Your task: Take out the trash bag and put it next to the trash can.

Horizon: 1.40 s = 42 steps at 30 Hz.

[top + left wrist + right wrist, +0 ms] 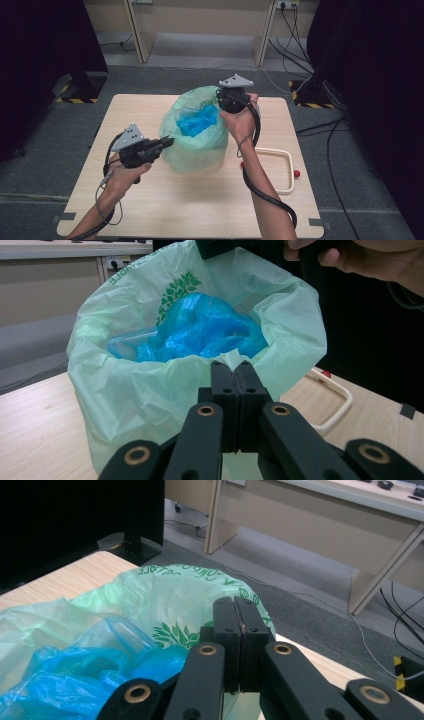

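On table, green bag (197,137) — both grippers pinching rim

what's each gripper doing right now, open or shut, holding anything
Left gripper: shut, pinching the near rim of the green bag.
Right gripper: shut on the bag's far rim.
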### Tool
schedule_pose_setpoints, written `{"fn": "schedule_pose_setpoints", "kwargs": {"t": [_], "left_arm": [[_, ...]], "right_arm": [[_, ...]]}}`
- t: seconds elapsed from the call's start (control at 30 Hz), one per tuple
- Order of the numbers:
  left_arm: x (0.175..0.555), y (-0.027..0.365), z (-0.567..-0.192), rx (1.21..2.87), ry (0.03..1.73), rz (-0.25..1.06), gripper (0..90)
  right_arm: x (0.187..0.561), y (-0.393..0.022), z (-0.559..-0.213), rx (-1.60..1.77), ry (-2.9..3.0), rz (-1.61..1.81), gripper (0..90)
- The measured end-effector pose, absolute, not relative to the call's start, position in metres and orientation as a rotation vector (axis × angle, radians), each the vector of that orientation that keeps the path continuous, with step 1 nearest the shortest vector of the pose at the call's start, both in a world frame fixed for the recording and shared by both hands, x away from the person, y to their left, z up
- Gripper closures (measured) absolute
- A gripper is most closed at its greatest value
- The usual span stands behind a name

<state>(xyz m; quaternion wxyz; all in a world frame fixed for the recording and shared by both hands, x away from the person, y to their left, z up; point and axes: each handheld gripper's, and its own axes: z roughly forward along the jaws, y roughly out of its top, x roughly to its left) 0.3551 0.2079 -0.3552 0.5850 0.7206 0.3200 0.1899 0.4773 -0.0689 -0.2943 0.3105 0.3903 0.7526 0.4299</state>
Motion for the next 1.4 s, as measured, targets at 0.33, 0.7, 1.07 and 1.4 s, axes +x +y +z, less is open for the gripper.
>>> {"fn": "schedule_pose_setpoints", "kwargs": {"t": [0.33, 0.7, 1.07, 1.4], "left_arm": [[0.353, 0.229, -0.336, 1.655, 0.750, 0.419, 89.1], [0.343, 0.246, -0.310, 1.633, 0.723, 0.441, 89.1], [0.330, 0.269, -0.297, 1.627, 0.728, 0.477, 89.0], [0.321, 0.289, -0.297, 1.614, 0.751, 0.488, 89.0]], "right_arm": [[0.473, -0.054, -0.269, 0.964, 1.994, 1.162, 89.6], [0.467, -0.035, -0.245, 0.918, 2.008, 1.212, 89.7], [0.464, -0.004, -0.236, 0.856, 2.042, 1.240, 89.6], [0.463, 0.026, -0.238, 0.831, 2.083, 1.273, 89.6]]}}
